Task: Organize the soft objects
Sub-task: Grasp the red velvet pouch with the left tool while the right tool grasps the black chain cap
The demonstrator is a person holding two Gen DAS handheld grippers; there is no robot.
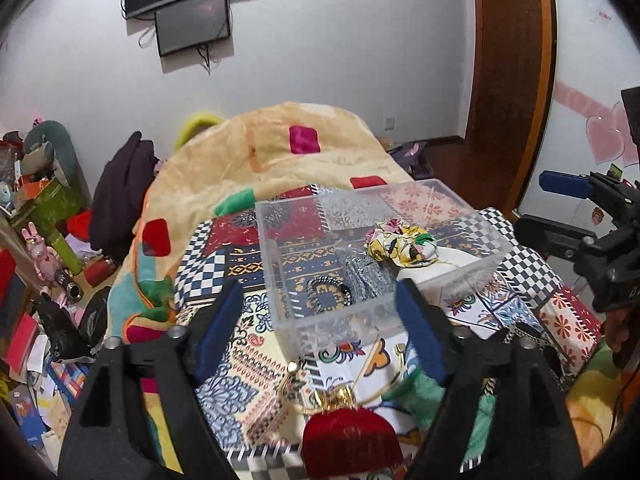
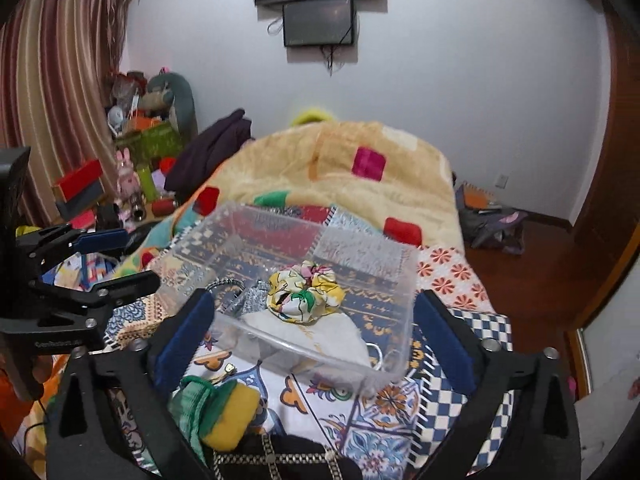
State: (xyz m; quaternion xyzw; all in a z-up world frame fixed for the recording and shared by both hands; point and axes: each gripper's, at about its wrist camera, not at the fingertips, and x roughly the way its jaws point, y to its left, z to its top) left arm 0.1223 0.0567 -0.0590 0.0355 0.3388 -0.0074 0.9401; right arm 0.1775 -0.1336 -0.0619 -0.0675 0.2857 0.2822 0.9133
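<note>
A clear plastic box (image 1: 328,322) (image 2: 312,364) sits on the patterned cloth (image 1: 256,392) on the bed. Inside lie a floral scrunchie (image 1: 402,248) (image 2: 306,292), a grey glittery item (image 1: 366,276), a black-and-white hair tie (image 1: 328,290) and a white cloth (image 2: 316,334). My left gripper (image 1: 320,320) is open and empty just before the box's near wall; a red velvet bow (image 1: 352,440) and a green cloth (image 1: 432,396) lie under it. My right gripper (image 2: 312,332) is open and empty, its fingers either side of the box. A green and yellow pouch (image 2: 218,412) and a black chain-trimmed item (image 2: 280,460) lie below it.
A yellow patchwork blanket (image 1: 280,160) is heaped behind the box. Clutter of boxes and toys (image 1: 40,220) fills the floor on the left. A wooden door (image 1: 512,80) stands at the right. The other gripper shows at each view's side edge (image 1: 592,216) (image 2: 80,280).
</note>
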